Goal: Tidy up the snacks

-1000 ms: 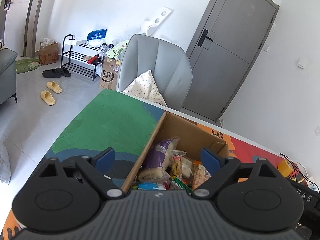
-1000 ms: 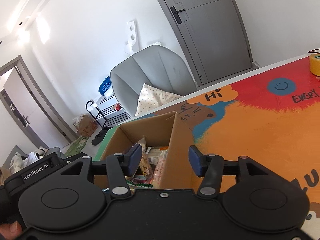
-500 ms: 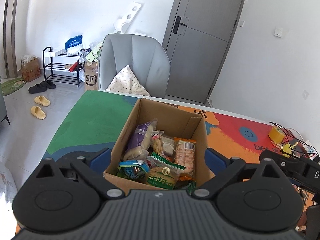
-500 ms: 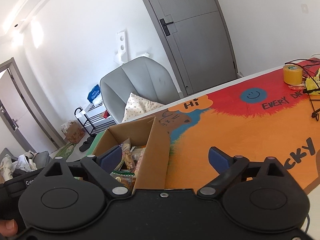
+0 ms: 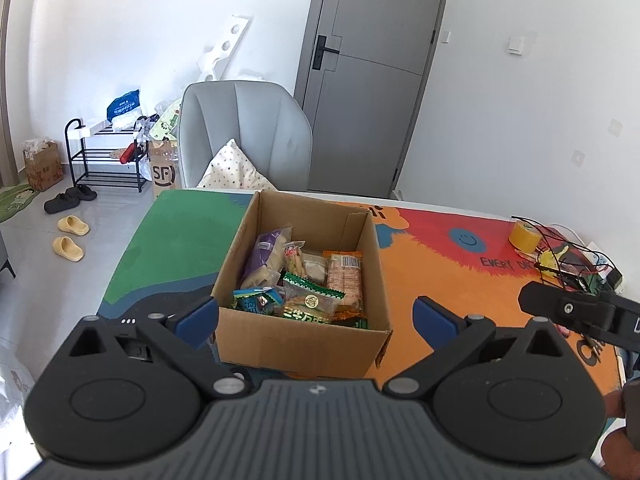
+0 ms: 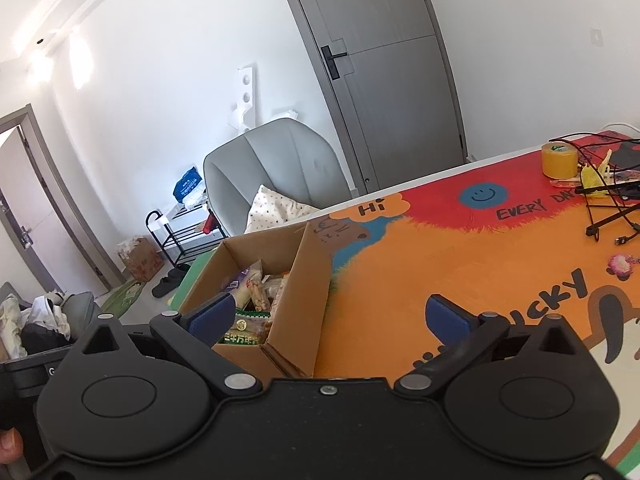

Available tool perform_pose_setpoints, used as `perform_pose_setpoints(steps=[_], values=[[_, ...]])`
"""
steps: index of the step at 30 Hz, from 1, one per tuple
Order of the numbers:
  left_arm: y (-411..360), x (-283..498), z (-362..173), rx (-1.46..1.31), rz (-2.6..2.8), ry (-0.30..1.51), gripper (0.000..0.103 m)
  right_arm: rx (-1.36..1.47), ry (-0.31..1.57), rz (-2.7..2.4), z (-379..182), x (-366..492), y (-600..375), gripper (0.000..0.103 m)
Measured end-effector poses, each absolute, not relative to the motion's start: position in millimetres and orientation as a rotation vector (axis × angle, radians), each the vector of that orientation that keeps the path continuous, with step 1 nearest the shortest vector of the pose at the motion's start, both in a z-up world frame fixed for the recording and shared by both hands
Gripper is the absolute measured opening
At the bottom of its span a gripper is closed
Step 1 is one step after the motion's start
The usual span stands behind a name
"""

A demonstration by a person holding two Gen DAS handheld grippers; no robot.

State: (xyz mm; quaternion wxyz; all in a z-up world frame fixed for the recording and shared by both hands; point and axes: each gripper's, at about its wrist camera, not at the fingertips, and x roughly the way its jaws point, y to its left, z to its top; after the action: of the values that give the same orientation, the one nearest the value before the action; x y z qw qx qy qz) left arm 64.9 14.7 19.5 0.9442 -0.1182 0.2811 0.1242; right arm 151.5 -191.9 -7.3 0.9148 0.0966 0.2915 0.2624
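Note:
An open cardboard box (image 5: 304, 344) stands on the colourful table mat, filled with several snack packets: a purple one (image 5: 266, 252), an orange one (image 5: 344, 276), a green one (image 5: 310, 300). My left gripper (image 5: 316, 318) hovers just in front of the box, open wide, nothing between its blue pads. My right gripper (image 6: 330, 316) hangs at the box's (image 6: 310, 280) near right corner; its jaws are opening, and the pads touch nothing. One of its black fingers (image 5: 568, 308) shows at the right of the left wrist view.
A yellow tape roll (image 6: 560, 160), black cables (image 6: 608, 208) and a small pink item (image 6: 620, 264) lie on the mat's far right. A grey chair (image 5: 244, 132) with a cushion stands behind the table. A shoe rack (image 5: 104, 156) and slippers are on the floor at left.
Both grippers drew back from the box, so more of it shows. The right jaws, once narrow around the box's right wall, spread wide. The left jaws widened slightly and the view levelled.

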Motion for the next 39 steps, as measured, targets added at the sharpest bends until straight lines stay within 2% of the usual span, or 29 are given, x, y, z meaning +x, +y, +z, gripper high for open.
perform_pose_setpoints(steps=[18,39], values=[[13.8,33.3,43.4,-0.140,0.204,0.530,0.102,0.101,0.551,0.469,21.6,114.3,-211.6,0.103],[12.7,32.7,41.9,-0.122,0.190,0.549,0.102,0.084,0.561,0.463,21.1,108.5,-208.8,0.103]])
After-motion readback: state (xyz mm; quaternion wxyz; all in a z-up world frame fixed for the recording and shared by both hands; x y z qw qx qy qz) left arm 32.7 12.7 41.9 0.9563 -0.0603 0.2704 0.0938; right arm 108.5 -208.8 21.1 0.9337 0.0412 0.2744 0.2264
